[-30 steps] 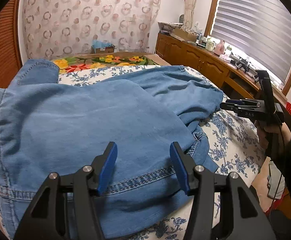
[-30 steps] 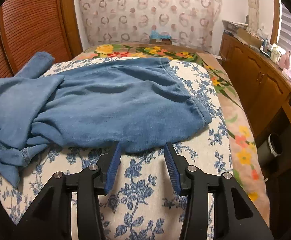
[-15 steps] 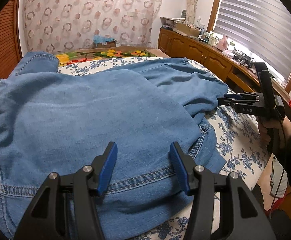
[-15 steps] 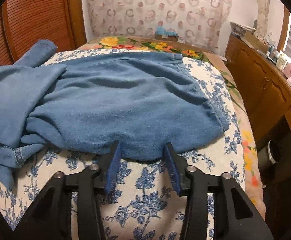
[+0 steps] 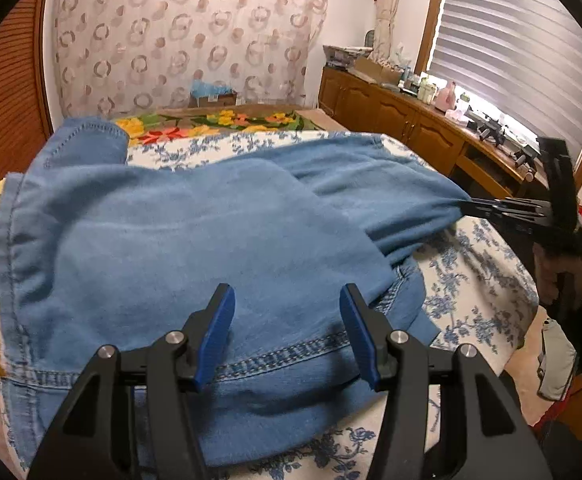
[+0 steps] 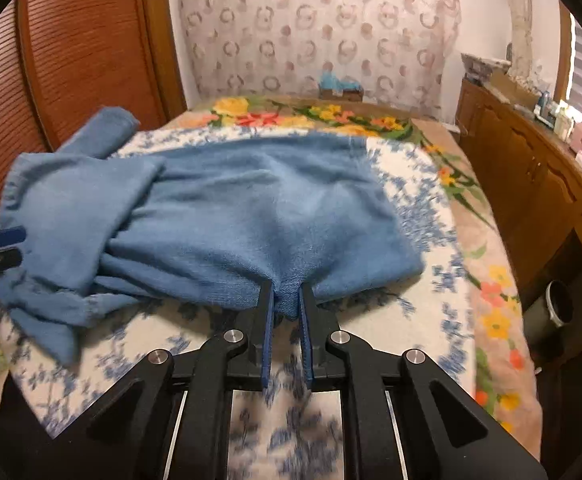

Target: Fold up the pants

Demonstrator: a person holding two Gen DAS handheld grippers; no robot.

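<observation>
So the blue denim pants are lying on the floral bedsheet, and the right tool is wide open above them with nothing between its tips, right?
Not quite. The blue denim pants do lie on the floral bedsheet, but the right tool is not wide open: the right wrist view shows its jaws closing on a pinch of the pants' near edge, with cloth bunched between the blue pads.

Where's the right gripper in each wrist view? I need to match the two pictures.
Left wrist view: right gripper at the right edge, mid-height, jaws closing on the pants edge.
Right wrist view: right gripper at bottom centre, denim pinched between its pads.
Shared landmark: the flowered blanket beyond the pants.
</observation>
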